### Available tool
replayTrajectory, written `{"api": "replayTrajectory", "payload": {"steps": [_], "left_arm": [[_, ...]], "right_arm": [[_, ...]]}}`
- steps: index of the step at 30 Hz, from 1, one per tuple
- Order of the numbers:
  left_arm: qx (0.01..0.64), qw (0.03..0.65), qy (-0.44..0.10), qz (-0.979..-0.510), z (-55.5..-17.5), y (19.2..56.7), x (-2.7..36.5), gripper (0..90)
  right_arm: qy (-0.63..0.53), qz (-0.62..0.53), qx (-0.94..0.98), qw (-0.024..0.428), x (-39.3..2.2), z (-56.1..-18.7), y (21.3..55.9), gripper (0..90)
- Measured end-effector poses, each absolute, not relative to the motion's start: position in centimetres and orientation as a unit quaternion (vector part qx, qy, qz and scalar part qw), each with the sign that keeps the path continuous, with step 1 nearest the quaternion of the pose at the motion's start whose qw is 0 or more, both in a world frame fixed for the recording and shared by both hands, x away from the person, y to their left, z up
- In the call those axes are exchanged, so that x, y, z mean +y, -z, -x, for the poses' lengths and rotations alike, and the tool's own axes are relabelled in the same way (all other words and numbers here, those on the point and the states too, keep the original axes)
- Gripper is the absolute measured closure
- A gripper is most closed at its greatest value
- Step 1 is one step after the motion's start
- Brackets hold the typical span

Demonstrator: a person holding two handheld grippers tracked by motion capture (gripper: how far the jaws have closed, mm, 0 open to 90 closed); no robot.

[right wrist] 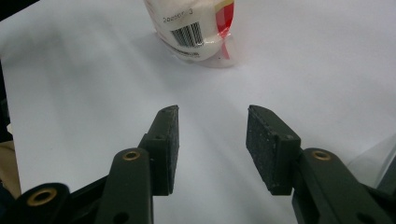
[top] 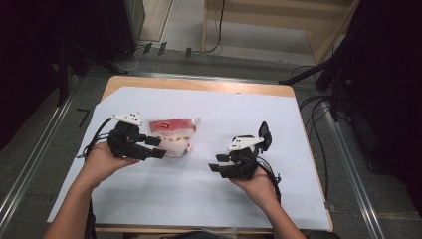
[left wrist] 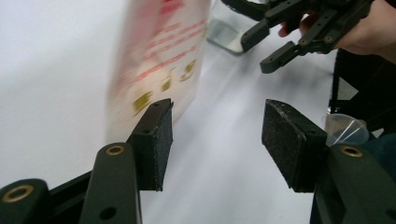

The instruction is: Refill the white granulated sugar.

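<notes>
Bag (top: 172,136): clear plastic, white contents, red band across the top with a small light label; on its face, blurred red print lines and small yellow-green squares. Back side has a black-on-white barcode, black digits and a red-and-yellow strip at the edge.

Left hand-held gripper (top: 158,148): all black body and cable, white plate on top with dark dots. Pads matte black, speckled; brass-coloured rivets on the arms.

Right hand-held gripper (top: 219,166): same black, white top plate, same brass rivets and dark grainy pads.

Bench (top: 199,85): light wood, covered by a plain white sheet (top: 224,194). Floor (top: 45,144) grey, with black cables.
</notes>
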State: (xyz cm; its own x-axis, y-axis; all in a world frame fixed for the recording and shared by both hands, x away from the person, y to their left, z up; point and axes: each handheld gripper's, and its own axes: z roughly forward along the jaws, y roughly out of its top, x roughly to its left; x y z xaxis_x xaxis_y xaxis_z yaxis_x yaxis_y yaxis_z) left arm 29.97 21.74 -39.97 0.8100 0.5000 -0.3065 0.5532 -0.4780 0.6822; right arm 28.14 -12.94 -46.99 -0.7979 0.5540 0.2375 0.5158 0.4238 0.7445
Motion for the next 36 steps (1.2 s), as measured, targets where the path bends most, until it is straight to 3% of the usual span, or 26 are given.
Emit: {"api": "replayTrajectory", "payload": {"steps": [13,21,36], "left_arm": [[0.339,0.408,0.014,-0.848,-30.2,39.7,24.8,45.4],[0.336,0.406,0.011,-0.850,-31.3,40.5,23.7,46.5],[0.322,0.423,0.009,-0.847,-33.8,41.0,21.2,57.5]], "right_arm": [[-0.431,-0.313,0.846,0.021,-12.8,-28.2,47.1,54.7],[-0.430,-0.317,0.845,0.018,-12.6,-28.2,47.2,54.2],[-0.431,-0.310,0.847,0.015,-11.9,-28.0,47.8,51.5]]}}
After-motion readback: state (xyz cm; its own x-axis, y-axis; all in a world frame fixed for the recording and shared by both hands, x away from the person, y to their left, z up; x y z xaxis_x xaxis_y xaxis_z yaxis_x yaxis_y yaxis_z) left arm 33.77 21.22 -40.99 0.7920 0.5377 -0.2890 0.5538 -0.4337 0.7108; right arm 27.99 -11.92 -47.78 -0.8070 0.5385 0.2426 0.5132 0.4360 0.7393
